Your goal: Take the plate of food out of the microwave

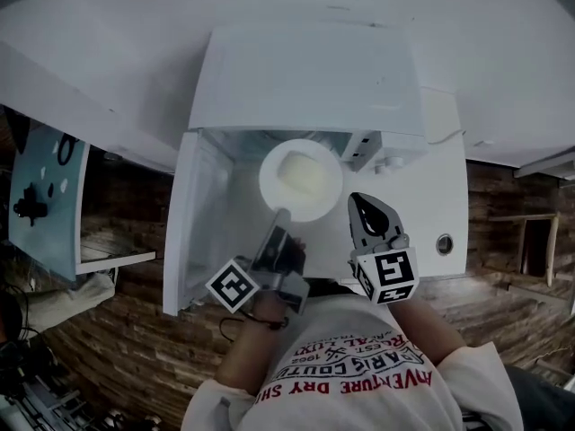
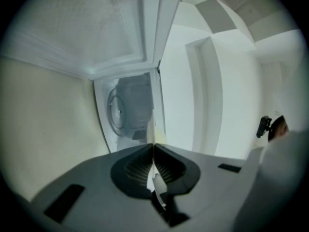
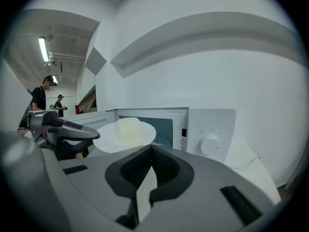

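Observation:
A white plate (image 1: 301,180) carries a pale yellow block of food (image 1: 304,172). It hangs level just in front of the open mouth of the white microwave (image 1: 305,79). My left gripper (image 1: 281,215) is shut on the plate's near rim. In the left gripper view the plate's rim (image 2: 153,129) shows edge-on as a thin line between the shut jaws. My right gripper (image 1: 367,210) hovers shut and empty to the right of the plate. The right gripper view shows the plate (image 3: 108,138), the food (image 3: 128,129) and the left gripper (image 3: 58,129) beyond its own shut jaws.
The microwave door (image 1: 202,214) stands swung open on the left, close to my left gripper. The dial (image 3: 211,143) sits on the microwave's right panel. The microwave rests on a white counter (image 1: 440,196). A teal cabinet (image 1: 45,196) stands far left. Two people (image 3: 38,98) stand far off.

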The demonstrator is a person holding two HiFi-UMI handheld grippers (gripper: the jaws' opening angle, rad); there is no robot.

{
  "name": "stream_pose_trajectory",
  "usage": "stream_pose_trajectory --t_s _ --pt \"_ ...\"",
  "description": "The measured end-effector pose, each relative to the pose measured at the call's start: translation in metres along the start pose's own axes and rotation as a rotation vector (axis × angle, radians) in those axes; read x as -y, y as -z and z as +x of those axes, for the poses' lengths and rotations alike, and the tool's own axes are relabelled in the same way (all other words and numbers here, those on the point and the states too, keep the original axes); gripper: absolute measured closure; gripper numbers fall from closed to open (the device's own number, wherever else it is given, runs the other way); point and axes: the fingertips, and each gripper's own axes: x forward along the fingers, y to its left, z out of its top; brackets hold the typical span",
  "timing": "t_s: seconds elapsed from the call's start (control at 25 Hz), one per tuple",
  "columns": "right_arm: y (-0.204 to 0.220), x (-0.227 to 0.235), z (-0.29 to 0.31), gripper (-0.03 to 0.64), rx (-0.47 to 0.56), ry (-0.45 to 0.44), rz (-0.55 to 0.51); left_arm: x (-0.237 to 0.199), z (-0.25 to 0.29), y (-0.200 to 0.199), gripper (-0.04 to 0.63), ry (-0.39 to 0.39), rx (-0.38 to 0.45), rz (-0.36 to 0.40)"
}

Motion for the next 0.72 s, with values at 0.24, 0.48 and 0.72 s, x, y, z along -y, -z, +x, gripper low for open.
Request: stream_pose_trajectory --t_s 0.24,0.48,0.72 --pt "-0.011 0.006 -0.029 0.607 0.029 0.026 -0.002 0.035 -0.021 0.012 0.581 0.054 0.015 -0.016" --pt "-0.03 0.001 -0.045 0.607 0.086 0.025 -0.016 0.05 -0.031 0.018 0.581 0.097 0.013 -0.044" --pt "-0.043 -0.001 -0.053 0.607 0.118 0.017 -0.051 0.066 -0.03 0.016 0.581 0.132 0.014 -0.009"
